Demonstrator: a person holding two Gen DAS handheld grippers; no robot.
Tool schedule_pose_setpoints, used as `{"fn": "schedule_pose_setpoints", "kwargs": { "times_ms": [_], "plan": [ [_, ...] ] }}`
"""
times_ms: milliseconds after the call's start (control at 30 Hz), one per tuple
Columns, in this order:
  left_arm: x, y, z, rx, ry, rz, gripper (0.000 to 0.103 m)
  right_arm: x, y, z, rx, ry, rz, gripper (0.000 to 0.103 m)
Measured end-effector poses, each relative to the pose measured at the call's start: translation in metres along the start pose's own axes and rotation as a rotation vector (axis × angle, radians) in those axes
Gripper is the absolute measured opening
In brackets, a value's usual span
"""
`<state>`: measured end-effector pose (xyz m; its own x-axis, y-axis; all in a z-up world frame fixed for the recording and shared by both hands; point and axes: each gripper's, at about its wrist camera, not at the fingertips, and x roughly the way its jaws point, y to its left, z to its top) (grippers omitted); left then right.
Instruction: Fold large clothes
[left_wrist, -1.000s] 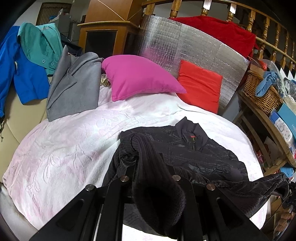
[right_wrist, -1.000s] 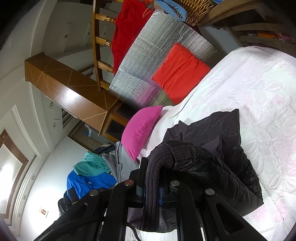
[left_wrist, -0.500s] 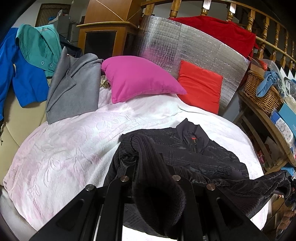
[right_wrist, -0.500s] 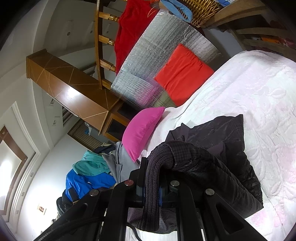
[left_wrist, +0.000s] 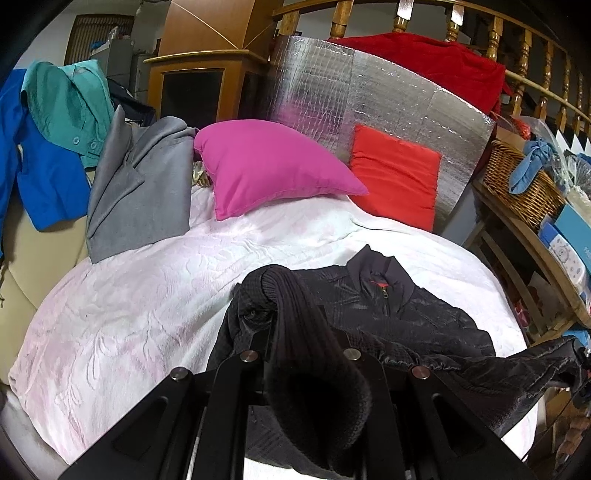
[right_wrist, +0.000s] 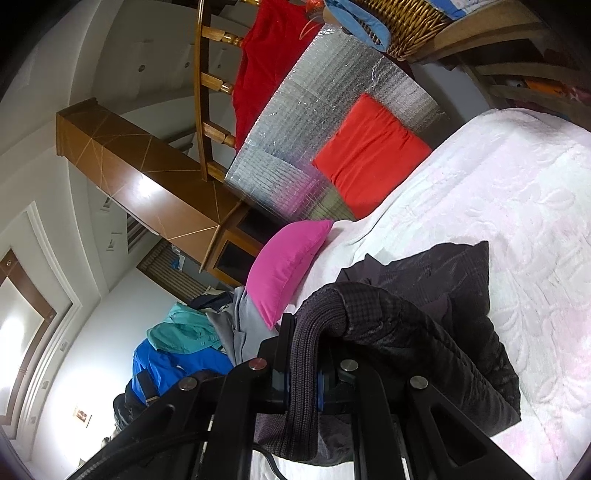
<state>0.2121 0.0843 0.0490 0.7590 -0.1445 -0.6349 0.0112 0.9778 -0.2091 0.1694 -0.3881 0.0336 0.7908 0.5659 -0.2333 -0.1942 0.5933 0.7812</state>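
Observation:
A black quilted jacket (left_wrist: 399, 314) lies on the white bedspread (left_wrist: 147, 295) with its collar and zipper facing up. My left gripper (left_wrist: 299, 325) is shut on the jacket's ribbed knit hem (left_wrist: 306, 354), which drapes over the fingers and hides them. My right gripper (right_wrist: 303, 332) is shut on another ribbed part of the jacket (right_wrist: 424, 332), holding it above the bedspread (right_wrist: 517, 221). A sleeve (left_wrist: 524, 369) stretches off to the right.
A pink pillow (left_wrist: 269, 170), a red cushion (left_wrist: 395, 177) and a silver foil panel (left_wrist: 369, 96) stand at the bed's head. A grey coat (left_wrist: 136, 192), teal and blue garments (left_wrist: 44, 147) hang at left. A wicker basket (left_wrist: 521, 181) sits on a shelf at right.
Both grippers keep their grip on the jacket. The views have shifted slightly, with the bed and pillows sitting a little lower in both frames.

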Motion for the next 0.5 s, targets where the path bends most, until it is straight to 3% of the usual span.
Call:
{"fn": "schedule_pose_setpoints", "kwargs": {
  "times_ms": [500],
  "plan": [
    [0.04, -0.01, 0.026, 0.025, 0.029, 0.044, 0.015, 0.037, 0.0, 0.03, -0.02, 0.006, -0.032, 0.009]
  ]
}}
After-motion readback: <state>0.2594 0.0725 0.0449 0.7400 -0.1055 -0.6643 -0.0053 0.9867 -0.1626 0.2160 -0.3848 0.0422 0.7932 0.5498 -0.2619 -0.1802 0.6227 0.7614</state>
